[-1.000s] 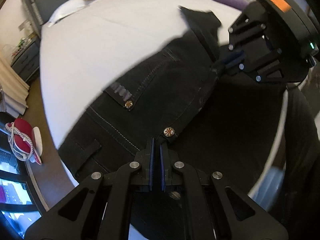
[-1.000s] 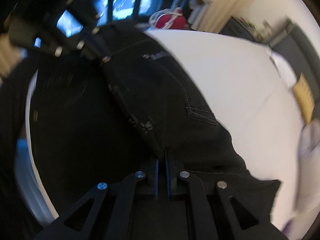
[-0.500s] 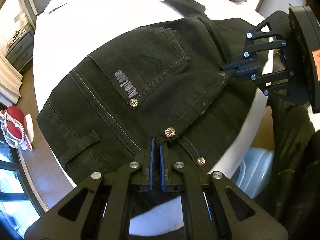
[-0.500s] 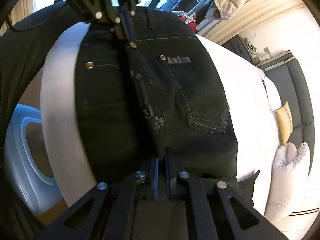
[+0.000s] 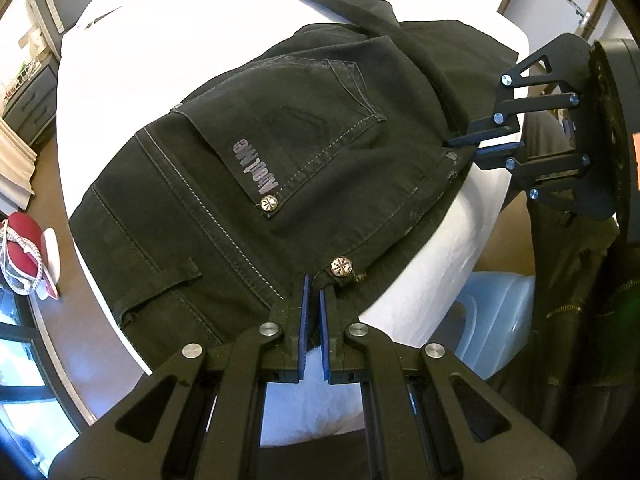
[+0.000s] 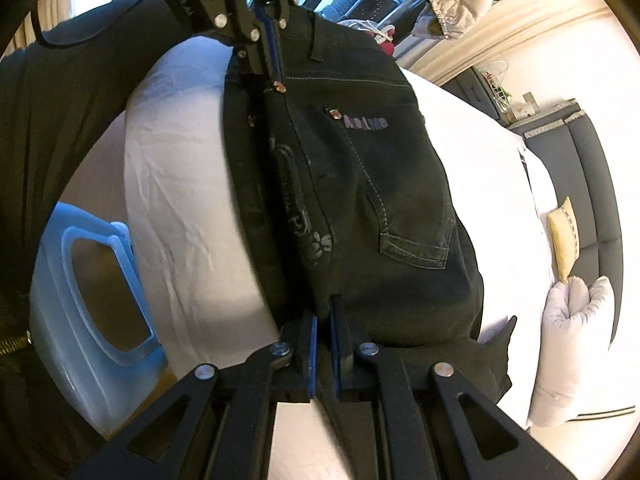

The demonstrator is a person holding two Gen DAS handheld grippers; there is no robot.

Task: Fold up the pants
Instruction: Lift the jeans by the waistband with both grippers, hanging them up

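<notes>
The black denim pants (image 5: 280,168) lie flat near the rounded edge of the white-sheeted bed (image 5: 180,40), back pocket facing up, folded lengthwise so the waistband runs along the bed's edge nearest you. Beyond the pants, the sheet stretches wide and bare toward the pillows. Below the edge sits a pale blue plastic laundry basket (image 6: 96,320).

Grey lettering on the back pocket is printed beside a metal rivet; it cannot be read surely. A faint paw-print design marks the fold line in the right wrist view.

Your left gripper (image 5: 313,292) reaches in at the waistband corner, beside a star-stamped metal button (image 5: 341,267); its blue-lined jaws stand slightly apart, and whether cloth lies between them cannot be told. Your right gripper (image 6: 323,328) meets the folded edge at the far end of the waistband, jaws narrowly parted, with dark fabric pinched between them.
</notes>
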